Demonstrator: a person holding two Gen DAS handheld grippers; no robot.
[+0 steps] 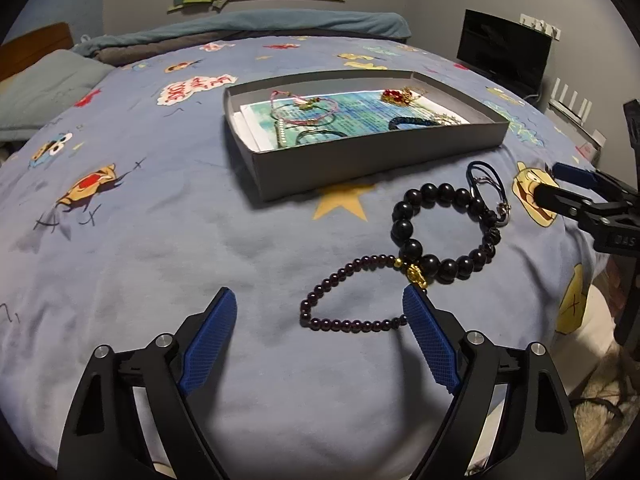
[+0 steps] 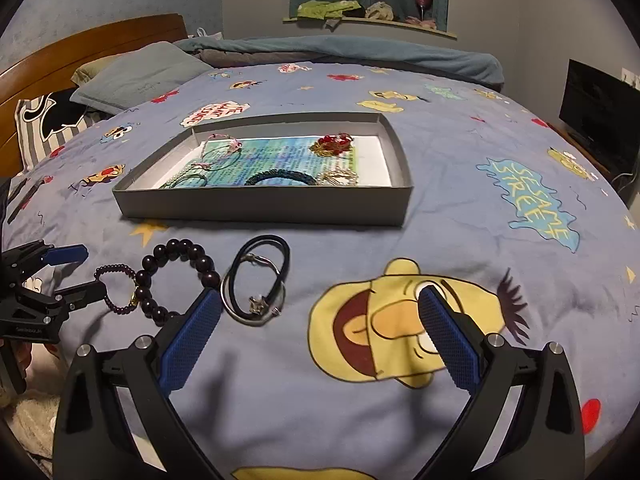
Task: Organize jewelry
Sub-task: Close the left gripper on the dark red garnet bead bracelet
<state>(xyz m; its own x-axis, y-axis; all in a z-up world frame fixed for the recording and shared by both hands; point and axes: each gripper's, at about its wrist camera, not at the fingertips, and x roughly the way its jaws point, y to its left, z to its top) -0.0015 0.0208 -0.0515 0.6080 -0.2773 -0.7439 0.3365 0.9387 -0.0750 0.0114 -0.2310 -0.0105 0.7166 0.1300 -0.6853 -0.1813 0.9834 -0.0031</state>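
Note:
A grey shallow box (image 1: 360, 160) (image 2: 260, 204) lies on the bed with several bracelets and a red-and-gold piece (image 2: 334, 145) inside. In front of it lie a small dark-red bead bracelet (image 1: 340, 300) (image 2: 114, 270), a large black bead bracelet (image 1: 444, 232) (image 2: 176, 276) and a black cord bracelet with a metal ring (image 1: 490, 192) (image 2: 256, 280). My left gripper (image 1: 320, 310) is open, just short of the small bead bracelet. My right gripper (image 2: 320, 308) is open and empty, just right of the cord bracelet.
The bed has a blue cartoon-print cover (image 2: 440, 240). Pillows (image 2: 132, 76) and a wooden headboard (image 2: 100, 40) are at the left, a folded blanket (image 2: 340, 54) at the far side, a dark monitor (image 2: 600, 120) at the right.

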